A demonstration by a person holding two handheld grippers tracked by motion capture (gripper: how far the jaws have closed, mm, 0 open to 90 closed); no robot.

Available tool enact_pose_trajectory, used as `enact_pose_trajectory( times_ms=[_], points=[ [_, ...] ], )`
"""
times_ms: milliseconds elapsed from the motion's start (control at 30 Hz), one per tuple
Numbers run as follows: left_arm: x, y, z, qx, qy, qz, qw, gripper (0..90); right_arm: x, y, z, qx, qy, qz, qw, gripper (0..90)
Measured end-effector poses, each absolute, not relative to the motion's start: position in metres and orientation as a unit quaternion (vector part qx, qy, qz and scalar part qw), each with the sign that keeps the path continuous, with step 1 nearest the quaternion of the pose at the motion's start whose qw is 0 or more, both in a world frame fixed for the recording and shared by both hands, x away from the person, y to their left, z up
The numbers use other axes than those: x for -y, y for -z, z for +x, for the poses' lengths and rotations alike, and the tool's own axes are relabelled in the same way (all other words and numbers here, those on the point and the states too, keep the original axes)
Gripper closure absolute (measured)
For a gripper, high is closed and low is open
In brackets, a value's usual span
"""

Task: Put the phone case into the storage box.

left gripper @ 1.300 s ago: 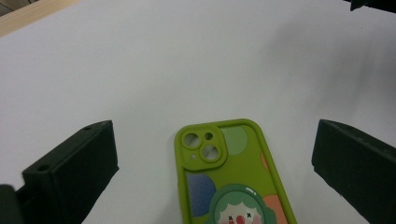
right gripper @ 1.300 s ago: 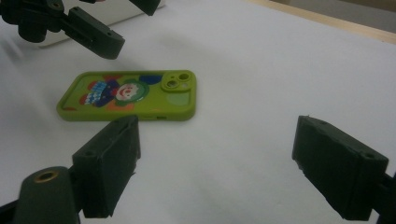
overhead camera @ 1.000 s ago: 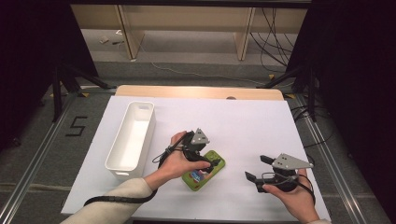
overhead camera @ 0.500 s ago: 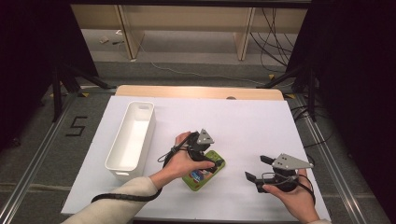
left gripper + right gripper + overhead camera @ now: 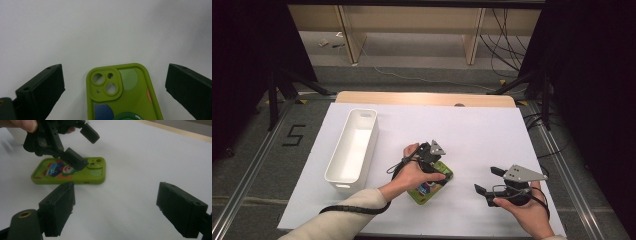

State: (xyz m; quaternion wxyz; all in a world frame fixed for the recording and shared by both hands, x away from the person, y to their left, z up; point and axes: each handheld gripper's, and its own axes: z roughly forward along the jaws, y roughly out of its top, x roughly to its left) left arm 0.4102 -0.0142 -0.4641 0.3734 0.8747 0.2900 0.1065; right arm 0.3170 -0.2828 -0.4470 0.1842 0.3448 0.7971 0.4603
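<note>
Left gripper (image 5: 435, 170): my jaws stand wide apart, one on each side of the green phone case (image 5: 122, 95), above it.
Phone case: flat on the white table sheet (image 5: 472, 135), camera end forward, bare sheet ahead.
Right gripper (image 5: 488, 182): jaws apart, empty, well to the right.
White bin (image 5: 353, 147): left, apart.
Change: my left gripper has come lower over the case.
</note>
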Motion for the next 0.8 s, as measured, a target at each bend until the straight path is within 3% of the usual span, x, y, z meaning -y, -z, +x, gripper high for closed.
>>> enact_pose_trajectory(
  times_ms=[800],
  points=[
    [0.031, 0.476, 0.418, -0.292, -0.103, 0.887, 0.342, 1.6, 0.283, 0.447, 0.317, -0.798, -0.460, 0.344, 0.184, 16.3]
  ],
)
